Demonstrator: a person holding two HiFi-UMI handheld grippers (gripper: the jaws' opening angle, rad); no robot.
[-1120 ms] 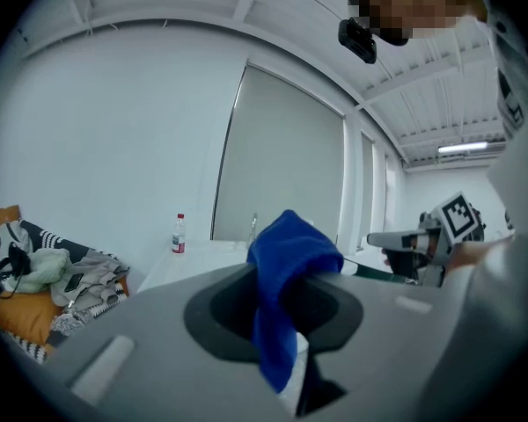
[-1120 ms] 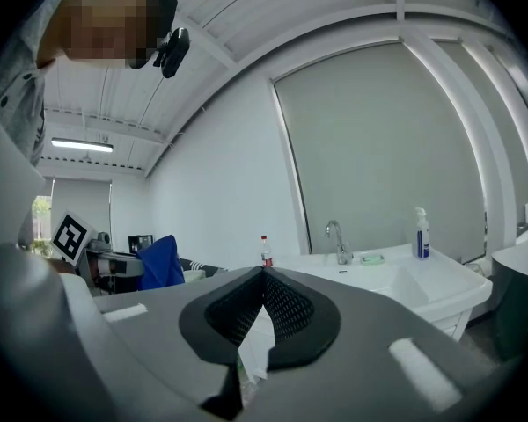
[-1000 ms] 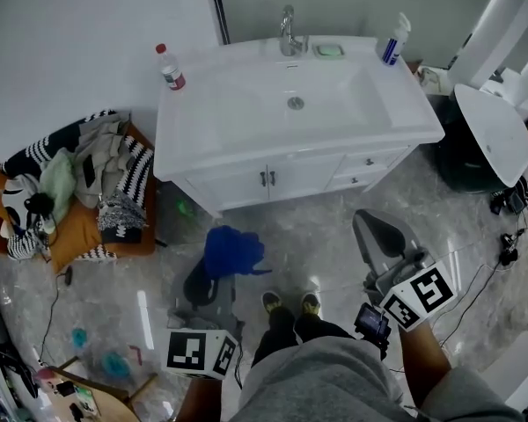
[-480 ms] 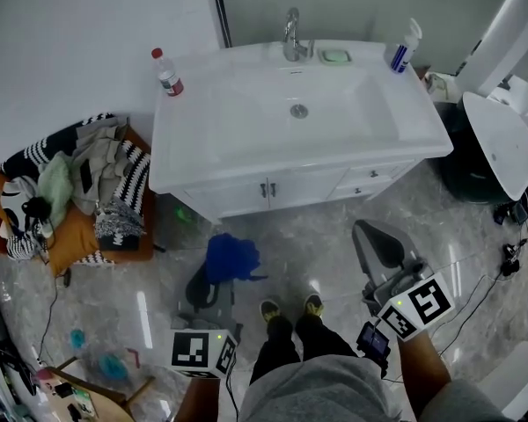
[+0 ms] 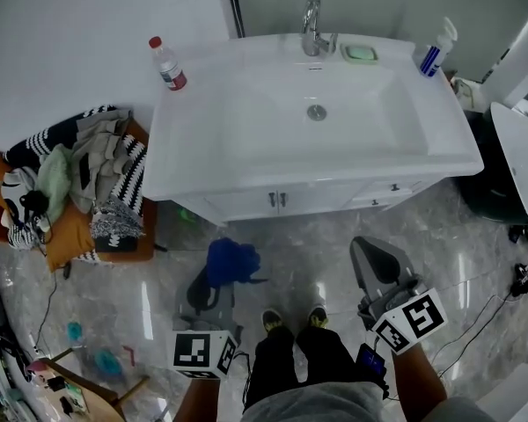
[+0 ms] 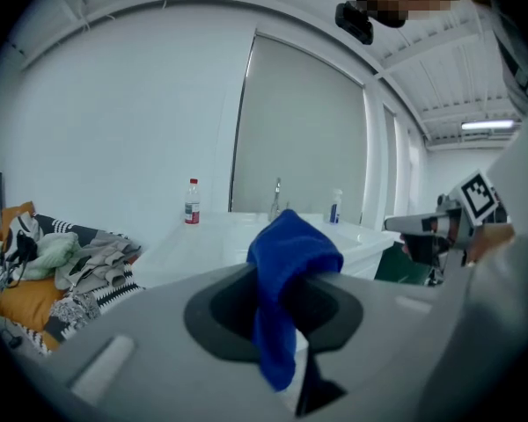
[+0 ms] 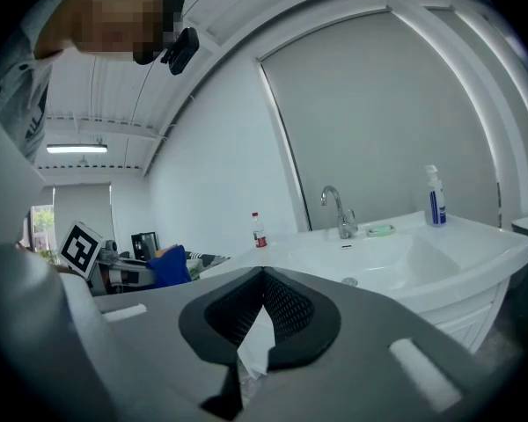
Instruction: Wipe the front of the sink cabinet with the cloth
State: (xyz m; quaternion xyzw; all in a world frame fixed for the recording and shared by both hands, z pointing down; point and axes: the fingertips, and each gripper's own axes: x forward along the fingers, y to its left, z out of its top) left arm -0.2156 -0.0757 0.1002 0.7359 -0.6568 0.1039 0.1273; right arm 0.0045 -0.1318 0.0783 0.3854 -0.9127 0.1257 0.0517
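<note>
The white sink cabinet point(image 5: 246, 202) stands ahead, its two front doors with small handles point(image 5: 277, 200) facing me. A blue cloth point(image 5: 231, 261) hangs from my left gripper point(image 5: 218, 272), which is shut on it, low over the marble floor and short of the cabinet front. In the left gripper view the cloth point(image 6: 286, 275) is clamped between the grey jaws and droops down. My right gripper point(image 5: 366, 246) is held to the right of my feet, shut and holding nothing; its own view shows the right gripper point(image 7: 262, 280) pointed at the basin point(image 7: 396, 258).
On the countertop stand a red-capped bottle point(image 5: 168, 64), a faucet point(image 5: 312, 25), a green soap dish point(image 5: 361, 53) and a spray bottle point(image 5: 436, 49). A pile of clothes on an orange cushion point(image 5: 79, 192) lies left. A white round fixture point(image 5: 524, 152) and cables point(image 5: 519, 275) are to the right.
The sink cabinet has grown larger and slid lower in the head view, as I have come closer. Both grippers keep their pose, the cloth still clamped in the left.
</note>
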